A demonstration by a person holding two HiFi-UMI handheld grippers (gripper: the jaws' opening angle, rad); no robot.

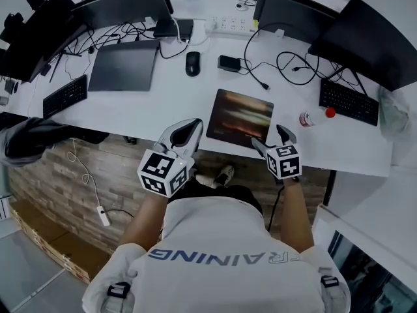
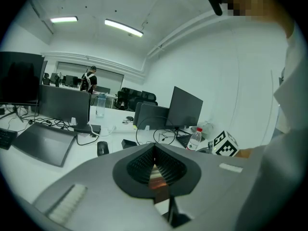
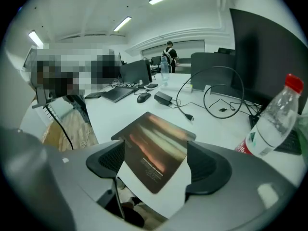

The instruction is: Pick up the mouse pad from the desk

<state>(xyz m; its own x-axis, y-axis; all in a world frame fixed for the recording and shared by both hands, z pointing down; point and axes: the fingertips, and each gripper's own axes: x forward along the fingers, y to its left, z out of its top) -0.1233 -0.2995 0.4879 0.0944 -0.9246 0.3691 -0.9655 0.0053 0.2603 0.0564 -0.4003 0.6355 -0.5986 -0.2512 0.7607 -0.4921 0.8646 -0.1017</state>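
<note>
The mouse pad [image 1: 240,116], dark with orange streaks, lies flat near the front edge of the white desk [image 1: 163,103]. In the right gripper view the mouse pad [image 3: 154,146] reaches with its near corner in between the jaws, which stand wide apart and do not touch it. My right gripper [image 1: 272,139] hangs open over the pad's near right corner. My left gripper [image 1: 190,128] sits at the desk edge just left of the pad, its jaws closed tip to tip with nothing in them; in its own view the left gripper [image 2: 154,149] points across the desk.
A water bottle [image 1: 316,117] lies right of the pad, beside a keyboard [image 1: 348,101]. Behind the pad are a black mouse [image 1: 192,63], a small black box [image 1: 229,62], loose cables [image 1: 293,67] and a closed laptop [image 1: 124,65]. Monitors line the back.
</note>
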